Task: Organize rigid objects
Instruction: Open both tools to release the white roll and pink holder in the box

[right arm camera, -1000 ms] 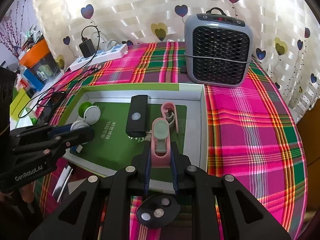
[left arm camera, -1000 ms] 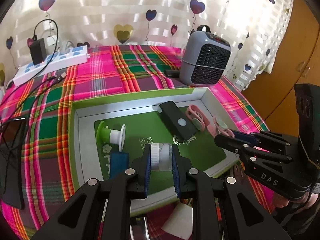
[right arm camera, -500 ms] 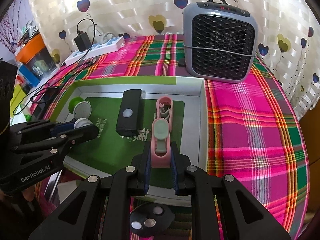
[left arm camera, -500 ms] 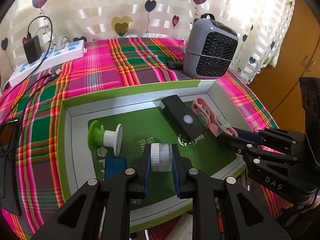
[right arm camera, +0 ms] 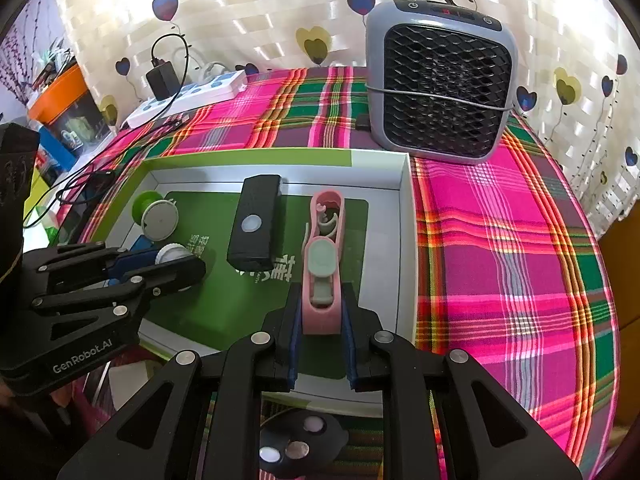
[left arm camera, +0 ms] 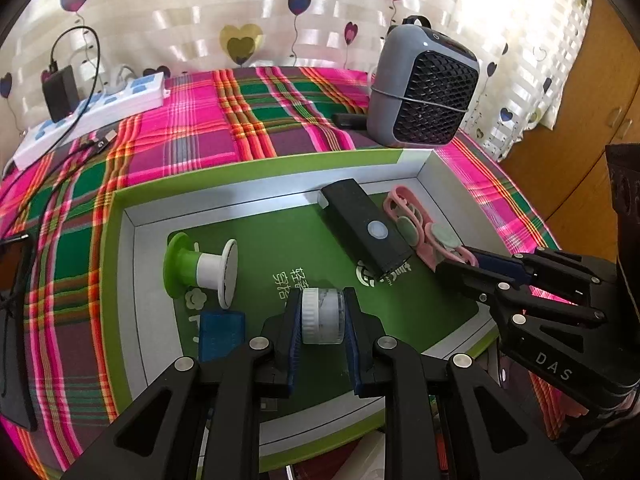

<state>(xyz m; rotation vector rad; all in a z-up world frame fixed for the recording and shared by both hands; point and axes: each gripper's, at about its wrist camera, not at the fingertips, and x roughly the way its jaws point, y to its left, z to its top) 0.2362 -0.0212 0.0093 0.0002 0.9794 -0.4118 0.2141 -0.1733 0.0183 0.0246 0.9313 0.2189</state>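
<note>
Heart-print curtains hang behind a table spread with pink-and-green plaid cloth (left arm camera: 192, 148), where a shallow green-rimmed white box (left arm camera: 120, 264) sits. Over its near edge, the left gripper (left arm camera: 322, 318) has its fingers closed on a small white ribbed-cap jar (left arm camera: 322, 315). The right gripper (right arm camera: 321, 316), near the box's right wall, pinches a pink plastic clip with a grey-green pad (right arm camera: 322, 280). Inside lie a second pink clip (right arm camera: 329, 210), a black rectangular block with a round button (right arm camera: 256, 222), a green-and-white spool (left arm camera: 202, 268) and a blue block (left arm camera: 221, 334). A grey mesh-fronted heater (right arm camera: 440, 80) stands beyond the far right corner.
</note>
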